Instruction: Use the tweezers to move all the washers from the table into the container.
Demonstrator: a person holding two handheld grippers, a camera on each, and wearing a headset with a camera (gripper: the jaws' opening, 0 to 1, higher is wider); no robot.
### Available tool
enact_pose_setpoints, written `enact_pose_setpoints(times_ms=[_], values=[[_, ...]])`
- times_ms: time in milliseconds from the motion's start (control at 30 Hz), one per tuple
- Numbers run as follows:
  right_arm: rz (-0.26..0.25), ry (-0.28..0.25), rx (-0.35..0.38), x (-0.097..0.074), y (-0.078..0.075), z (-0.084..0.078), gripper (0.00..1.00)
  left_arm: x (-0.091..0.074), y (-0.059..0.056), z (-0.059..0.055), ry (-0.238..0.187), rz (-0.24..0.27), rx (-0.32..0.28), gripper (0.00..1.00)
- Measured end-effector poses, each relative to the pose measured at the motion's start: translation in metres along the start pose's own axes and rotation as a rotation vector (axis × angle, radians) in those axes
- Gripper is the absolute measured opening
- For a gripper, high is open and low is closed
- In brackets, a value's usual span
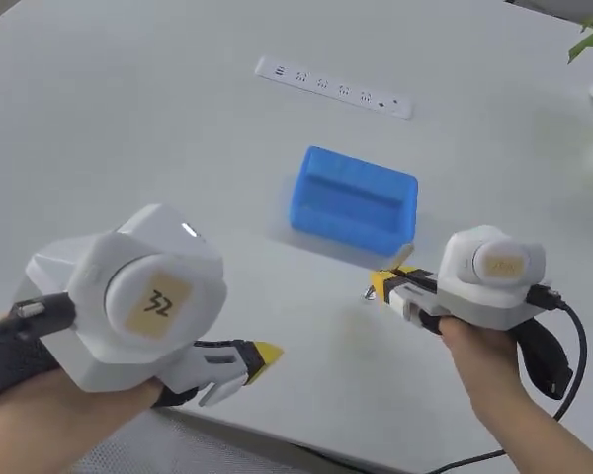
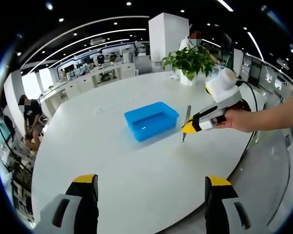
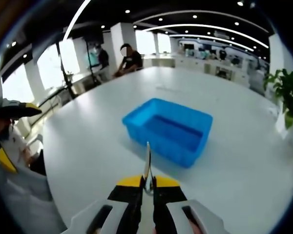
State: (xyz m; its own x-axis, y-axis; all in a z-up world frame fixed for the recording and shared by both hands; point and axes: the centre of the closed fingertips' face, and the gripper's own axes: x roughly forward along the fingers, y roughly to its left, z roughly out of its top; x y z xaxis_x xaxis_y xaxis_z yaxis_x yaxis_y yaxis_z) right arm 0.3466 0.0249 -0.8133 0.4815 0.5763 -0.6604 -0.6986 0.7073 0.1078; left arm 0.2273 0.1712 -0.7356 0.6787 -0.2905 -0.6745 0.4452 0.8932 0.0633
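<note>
A blue rectangular container (image 1: 354, 197) (image 2: 151, 120) (image 3: 168, 127) stands open-topped on the white table (image 1: 128, 128), with nothing that I can make out inside. My right gripper (image 1: 383, 286) (image 2: 189, 127) (image 3: 147, 181) is just in front of the container, shut on a pair of metal tweezers (image 1: 402, 257) (image 2: 186, 119) (image 3: 147, 156). The tweezers' tip points down at the table a little short of the container's near wall. My left gripper (image 1: 245, 373) (image 2: 150, 183) is at the table's near left, open, its yellow-tipped jaws wide apart with nothing between them.
A white power strip (image 1: 333, 87) lies beyond the container. A potted plant (image 2: 190, 61) (image 3: 283, 92) stands at the table's far right. The table's front edge (image 1: 277, 439) runs just under both hands. People stand in the room behind.
</note>
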Motion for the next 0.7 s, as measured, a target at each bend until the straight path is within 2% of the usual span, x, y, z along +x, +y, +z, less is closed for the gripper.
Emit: enact_pose_setpoints(times_ms=[367,500,700], values=[[0.020,-0.042,-0.010,-0.017,0.005,0.027,0.03,-0.003,-0.006,0.005,-0.013,-0.004,0.019,0.92],[0.011,-0.070,-0.024,-0.024,0.007,0.041,0.03,-0.005,-0.009,0.007,-0.017,-0.010,0.031,0.92],[-0.002,-0.108,-0.038,-0.028,0.006,0.064,0.03,-0.009,-0.005,0.008,-0.020,-0.004,0.046,0.92]])
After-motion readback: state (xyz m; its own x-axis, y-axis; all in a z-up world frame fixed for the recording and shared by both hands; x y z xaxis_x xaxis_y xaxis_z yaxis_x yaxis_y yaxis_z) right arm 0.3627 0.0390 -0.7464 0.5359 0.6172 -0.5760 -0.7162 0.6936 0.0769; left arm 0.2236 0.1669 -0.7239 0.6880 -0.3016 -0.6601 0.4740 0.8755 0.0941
